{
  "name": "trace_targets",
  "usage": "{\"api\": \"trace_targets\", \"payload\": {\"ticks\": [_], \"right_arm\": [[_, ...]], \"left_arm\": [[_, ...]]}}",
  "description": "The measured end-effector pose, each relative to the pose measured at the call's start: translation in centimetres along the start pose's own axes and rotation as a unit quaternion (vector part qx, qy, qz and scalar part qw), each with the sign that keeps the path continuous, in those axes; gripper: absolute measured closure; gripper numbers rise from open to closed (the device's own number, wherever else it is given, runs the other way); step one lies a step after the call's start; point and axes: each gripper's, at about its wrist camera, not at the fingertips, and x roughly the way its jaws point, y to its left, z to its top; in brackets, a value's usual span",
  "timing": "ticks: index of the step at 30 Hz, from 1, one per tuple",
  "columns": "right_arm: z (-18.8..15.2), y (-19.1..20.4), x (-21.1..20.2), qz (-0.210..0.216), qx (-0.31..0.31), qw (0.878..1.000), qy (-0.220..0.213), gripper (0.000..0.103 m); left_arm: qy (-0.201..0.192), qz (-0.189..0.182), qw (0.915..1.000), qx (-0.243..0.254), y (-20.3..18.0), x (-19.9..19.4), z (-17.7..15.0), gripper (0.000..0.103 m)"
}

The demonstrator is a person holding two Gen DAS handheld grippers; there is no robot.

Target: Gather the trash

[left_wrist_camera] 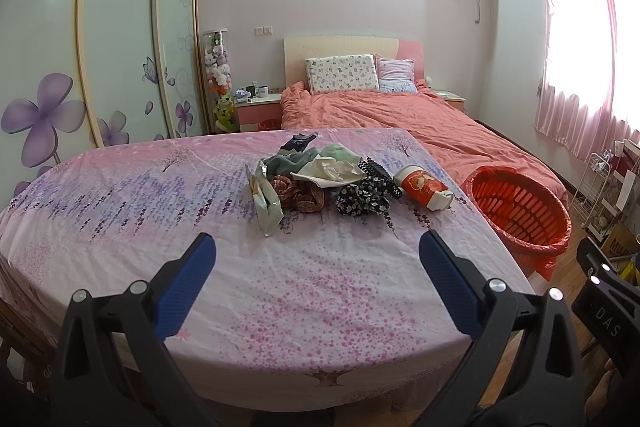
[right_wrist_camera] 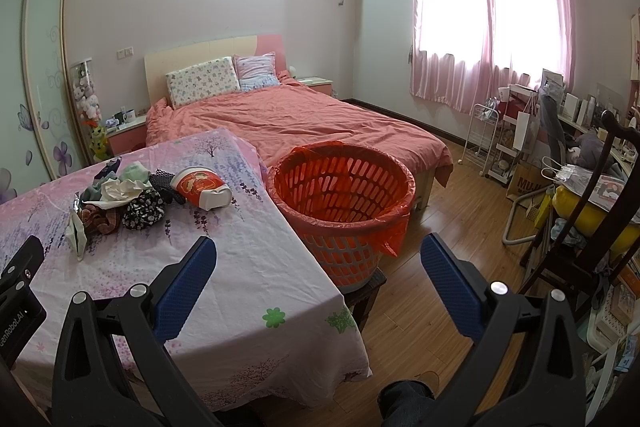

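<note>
A bedroom worktop (left_wrist_camera: 120,195) draped in pink floral cloth: a heap of trash (left_wrist_camera: 320,183) lies ahead of the left tool (left_wrist_camera: 316,259), with a white wrapper (left_wrist_camera: 266,205) at its near-left edge, crumpled paper (left_wrist_camera: 330,169) in the middle, dark floral fabric (left_wrist_camera: 366,197) beside it and a red cup (left_wrist_camera: 422,187) on its side to the right. Both tools gape wide and hold nothing. Straight ahead of the right tool (right_wrist_camera: 318,259) stands a red-lined basket (right_wrist_camera: 342,205), just beside the worktop edge, the bed (right_wrist_camera: 300,123) beyond.
</note>
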Motion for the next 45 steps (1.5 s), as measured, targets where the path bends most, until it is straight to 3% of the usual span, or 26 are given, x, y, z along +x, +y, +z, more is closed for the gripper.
{"api": "trace_targets", "payload": {"ticks": [45], "right_arm": [[-0.13,0.05,0.18,0.001,0.000,1.000,0.003,0.002]], "left_arm": [[0.002,0.000,1.0000,0.000,0.00,0.05,0.01,0.004]]}}
